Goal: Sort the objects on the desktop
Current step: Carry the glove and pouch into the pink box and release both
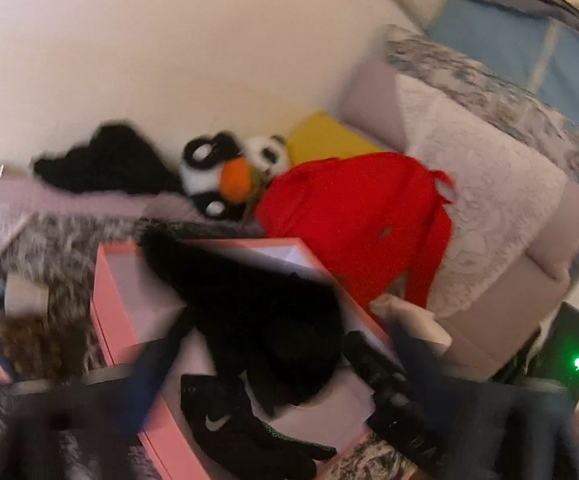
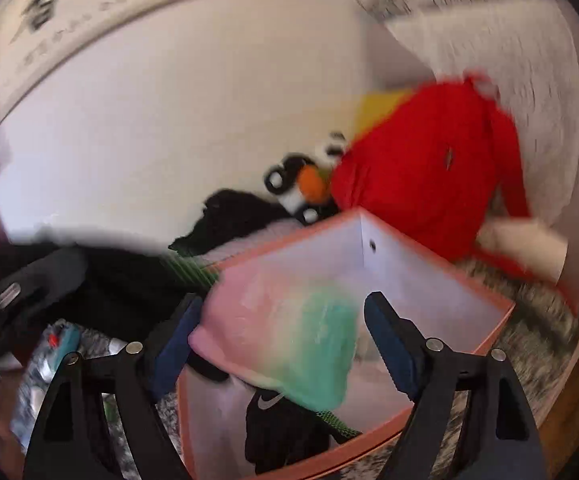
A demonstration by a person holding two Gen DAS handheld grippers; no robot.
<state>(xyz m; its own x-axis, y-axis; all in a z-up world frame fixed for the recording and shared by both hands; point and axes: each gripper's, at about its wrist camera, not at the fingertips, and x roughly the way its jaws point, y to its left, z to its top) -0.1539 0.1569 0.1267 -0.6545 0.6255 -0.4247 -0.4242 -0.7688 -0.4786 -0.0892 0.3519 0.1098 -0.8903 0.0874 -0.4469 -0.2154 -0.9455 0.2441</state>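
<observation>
- Clearly, the right gripper (image 2: 281, 340) had its jaws spread wide around a pink-and-green soft item (image 2: 289, 332) above the pink box (image 2: 449, 280); whether the pads touched it I could not tell
- Risk, in my judgement: the item could slide out beside the box, because the grip looked loose
- Only the left view showed a black garment (image 1: 257, 312) draped over the box at 6 o'clock; the left gripper (image 1: 273, 384) was too blurred to read its jaws
- Black glove (image 2: 277, 428) lay inside

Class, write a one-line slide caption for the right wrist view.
Right tongs carry a pink-and-green item over the open pink box, a black Nike glove already inside.
</observation>
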